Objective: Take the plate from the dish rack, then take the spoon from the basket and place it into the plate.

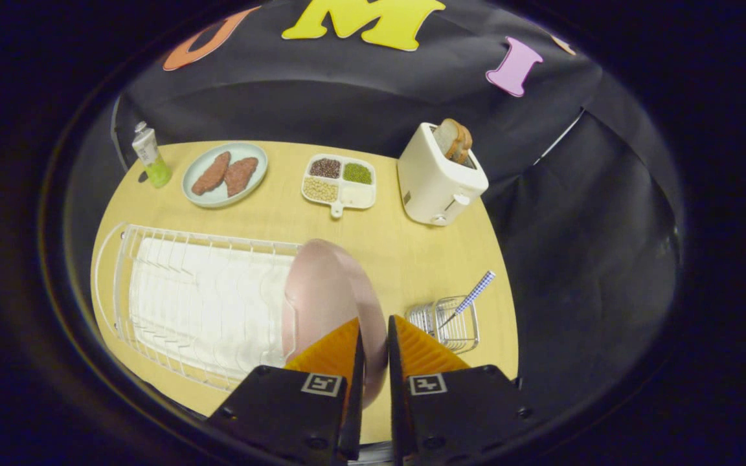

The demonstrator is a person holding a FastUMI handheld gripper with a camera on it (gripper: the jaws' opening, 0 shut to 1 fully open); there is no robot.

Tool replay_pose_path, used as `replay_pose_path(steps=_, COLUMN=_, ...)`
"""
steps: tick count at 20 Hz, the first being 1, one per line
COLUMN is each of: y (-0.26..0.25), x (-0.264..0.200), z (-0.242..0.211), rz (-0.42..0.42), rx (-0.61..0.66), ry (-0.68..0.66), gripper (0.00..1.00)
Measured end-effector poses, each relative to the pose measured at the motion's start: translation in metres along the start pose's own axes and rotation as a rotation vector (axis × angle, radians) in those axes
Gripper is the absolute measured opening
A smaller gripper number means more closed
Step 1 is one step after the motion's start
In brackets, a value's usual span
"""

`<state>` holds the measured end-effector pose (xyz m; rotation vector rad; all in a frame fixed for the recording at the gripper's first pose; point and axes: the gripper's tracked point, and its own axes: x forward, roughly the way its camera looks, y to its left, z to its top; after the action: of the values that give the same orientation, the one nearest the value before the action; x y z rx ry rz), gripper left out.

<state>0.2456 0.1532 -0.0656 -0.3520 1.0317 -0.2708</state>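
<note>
No readable text; tube (150, 154) label too blurred (claw (373, 336) tags: patterns only).

The gripper (373, 336) is showing two wedge-shaped fingers (337, 353) with ridged faces, each widening back into a blocky black housing (282, 414). A small square black-and-white marker (321, 384) is sitting on top of each housing, and dark screws (316, 443) are dotting the lower corners.

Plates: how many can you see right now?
2. A pink plate stands on edge at the rack's near end, gripper fingers closed on its rim; a green plate holds meat by the tube.
</note>
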Motion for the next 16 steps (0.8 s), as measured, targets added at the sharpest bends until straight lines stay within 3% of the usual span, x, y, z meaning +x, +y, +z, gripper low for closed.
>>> replay_pose_path(steps=5, y=0.005, x=-0.012, z=0.001, rz=-0.079, rx=0.022, ry=-0.042, gripper=0.15)
replay_pose_path(steps=9, y=-0.003, x=-0.035, z=0.011, rz=-0.206, rx=0.065, ry=-0.152, gripper=0.14)
replay_pose_path(steps=12, y=-0.001, x=-0.052, z=0.015, rz=-0.243, rx=0.09, ry=-0.239, gripper=0.13)
replay_pose_path(steps=14, y=0.005, x=-0.059, z=0.008, rz=-0.189, rx=0.09, ry=-0.253, gripper=0.14)
replay_pose_path(steps=16, y=0.017, x=-0.068, z=-0.009, rz=-0.045, rx=0.081, ry=-0.234, gripper=0.14)
